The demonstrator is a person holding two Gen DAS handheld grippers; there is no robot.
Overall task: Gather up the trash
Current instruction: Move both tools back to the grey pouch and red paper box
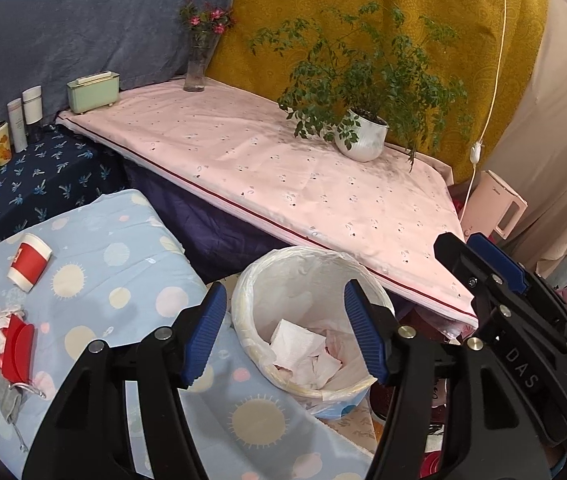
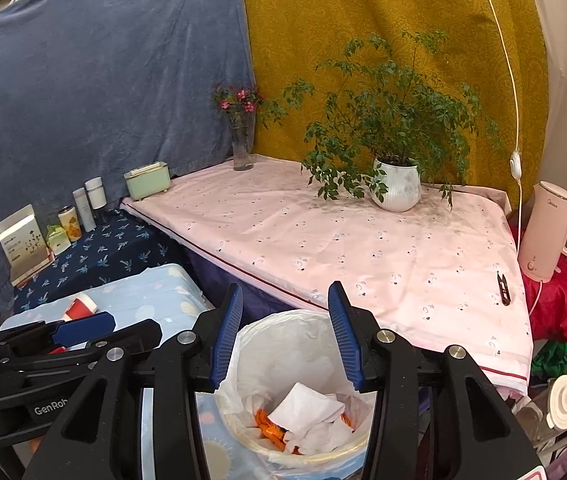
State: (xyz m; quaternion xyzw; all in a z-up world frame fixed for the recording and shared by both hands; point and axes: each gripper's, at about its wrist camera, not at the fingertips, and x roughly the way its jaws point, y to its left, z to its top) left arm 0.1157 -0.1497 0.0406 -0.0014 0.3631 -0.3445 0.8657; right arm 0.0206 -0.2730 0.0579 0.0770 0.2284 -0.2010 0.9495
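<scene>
White crumpled tissue [image 2: 307,406] lies at the bottom of the lined trash bin [image 1: 243,308], with orange scraps [image 2: 269,428] showing beside it in the right wrist view. Taking the bin as the landmark: the left gripper [image 1: 287,332] hangs directly above its near rim, its blue-padded jaws standing apart with nothing between them, the bin's mouth visible through the gap. The right gripper [image 2: 285,336] also hovers over the bin, its jaws parted a little less widely and likewise holding nothing; in the left wrist view it appears just to the right of the bin. To the left of the bin lies a light blue cloth with pale dots and suns [image 1: 123,248], and on it, well apart from the bin, a red and white paper cup [image 1: 29,258] lies on its side. Nearer the left edge of that cloth sits a small heap with a red piece, white bits and a grey pouch [image 1: 7,344]. Behind the bin, a desk covered in pink cloth [image 1: 283,184] carries a potted green plant [image 1: 363,136], a glass vase of pink flowers [image 1: 199,56] and a mint-green box [image 1: 93,92]. Far to the right of the bin, a small black snipper [image 2: 504,290] rests on the pink cloth near a pale pink kettle [image 2: 551,232]. Bottles and small cartons [image 1: 19,120] stand on a dark blue patterned cloth beyond the light blue one.
</scene>
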